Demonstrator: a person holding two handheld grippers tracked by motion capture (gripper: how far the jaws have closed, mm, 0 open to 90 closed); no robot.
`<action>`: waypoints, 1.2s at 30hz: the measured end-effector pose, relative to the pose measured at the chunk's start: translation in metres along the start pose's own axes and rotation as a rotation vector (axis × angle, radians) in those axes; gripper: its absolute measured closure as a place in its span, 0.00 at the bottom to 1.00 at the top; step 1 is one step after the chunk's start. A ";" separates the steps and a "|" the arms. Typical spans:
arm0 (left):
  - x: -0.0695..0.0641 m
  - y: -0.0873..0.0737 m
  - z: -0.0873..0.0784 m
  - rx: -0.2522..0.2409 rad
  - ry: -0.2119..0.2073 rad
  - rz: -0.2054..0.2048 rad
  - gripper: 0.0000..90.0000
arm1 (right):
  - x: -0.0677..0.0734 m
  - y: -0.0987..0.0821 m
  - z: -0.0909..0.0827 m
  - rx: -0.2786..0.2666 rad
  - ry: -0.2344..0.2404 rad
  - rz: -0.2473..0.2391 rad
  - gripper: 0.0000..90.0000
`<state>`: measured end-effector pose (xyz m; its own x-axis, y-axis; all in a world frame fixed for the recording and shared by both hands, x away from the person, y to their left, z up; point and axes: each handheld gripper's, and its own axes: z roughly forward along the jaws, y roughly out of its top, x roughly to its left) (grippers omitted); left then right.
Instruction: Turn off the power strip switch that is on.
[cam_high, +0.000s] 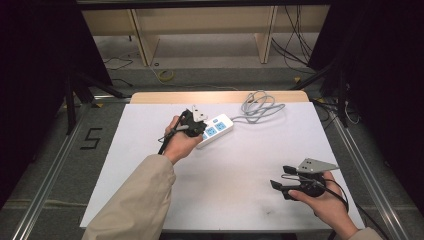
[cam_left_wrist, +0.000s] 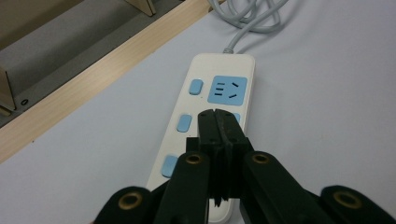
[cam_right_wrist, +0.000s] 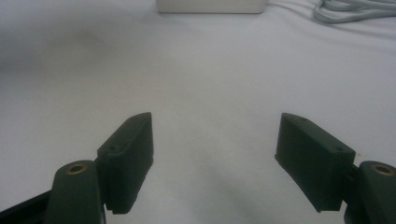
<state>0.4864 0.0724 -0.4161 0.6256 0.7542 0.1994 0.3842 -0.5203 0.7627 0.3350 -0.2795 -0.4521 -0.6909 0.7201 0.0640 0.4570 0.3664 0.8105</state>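
Observation:
A white power strip (cam_high: 218, 129) with blue sockets and blue switches lies on the white table top, its grey cable (cam_high: 260, 106) coiled toward the back edge. My left gripper (cam_high: 196, 126) hovers over the strip's near end, its jaws shut with nothing between them. In the left gripper view the closed tips (cam_left_wrist: 216, 116) sit above the middle socket of the power strip (cam_left_wrist: 219, 88), beside the blue switches (cam_left_wrist: 184, 123). My right gripper (cam_high: 278, 181) rests low at the front right of the table, open and empty. In the right gripper view its fingers (cam_right_wrist: 128, 154) stand wide apart over bare table.
The white table top (cam_high: 240, 165) has a wooden strip (cam_high: 220, 96) along its back edge. Behind it are wooden shelf legs and loose cables on the floor. Metal rails run along both sides. The strip's end (cam_right_wrist: 210, 5) lies far ahead of the right gripper.

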 end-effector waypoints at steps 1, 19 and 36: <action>0.000 0.002 0.002 0.004 -0.003 0.000 1.00 | 0.000 0.000 0.000 0.000 0.001 0.000 0.31; 0.009 0.011 0.038 0.069 0.006 -0.008 1.00 | -0.001 -0.001 0.000 0.004 0.006 0.001 0.31; 0.022 0.005 0.066 0.116 0.010 -0.036 1.00 | -0.002 -0.001 -0.001 0.008 0.009 0.002 0.31</action>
<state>0.5465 0.0603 -0.4485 0.6030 0.7772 0.1797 0.4826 -0.5348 0.6936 0.3350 -0.2818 -0.4527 -0.6953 0.7153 0.0706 0.4624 0.3699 0.8058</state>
